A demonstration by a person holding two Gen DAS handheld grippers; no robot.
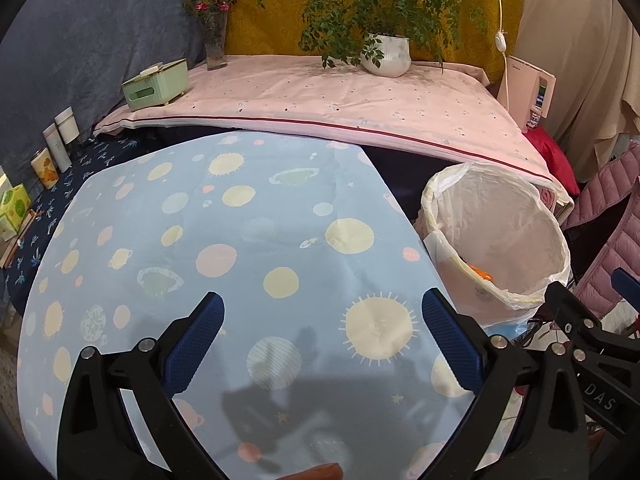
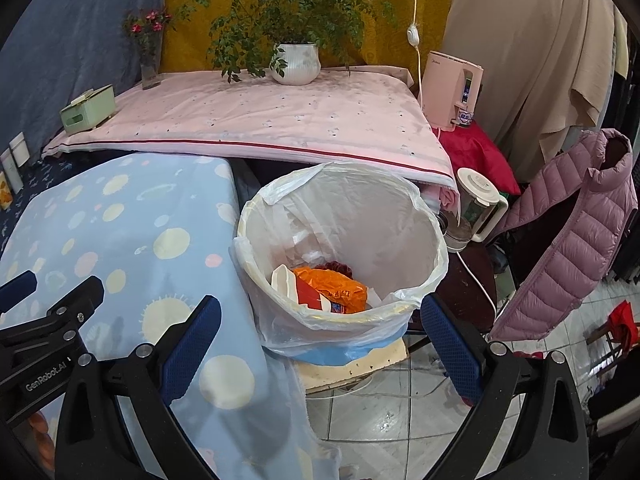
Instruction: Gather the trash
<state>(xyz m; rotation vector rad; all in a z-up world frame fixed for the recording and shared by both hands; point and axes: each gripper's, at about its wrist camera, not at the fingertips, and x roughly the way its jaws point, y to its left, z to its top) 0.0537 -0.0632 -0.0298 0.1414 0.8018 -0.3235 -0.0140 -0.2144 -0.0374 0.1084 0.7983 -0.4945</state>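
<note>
While both tools stood spread wide and empty, the left gripper (image 1: 322, 332) hung over the blue planet-print cloth (image 1: 224, 220) and the right gripper (image 2: 320, 336) before the lined bin (image 2: 404, 216). Something orange (image 1: 320, 471) was cut off at the near edge. Inside the bin lay an orange wrapper (image 2: 332, 284) and half-hidden white scraps (image 2: 284, 278).

Light: soft, even indoor
Shadows: dark gripper-shaped patch on the cloth (image 1: 256, 240), lower centre of left view
Glare: faint sheen on the bin liner (image 2: 384, 240)
Edges: heavy fisheye bending, black corners
Focus: mostly sharp, softer toward edges
</note>
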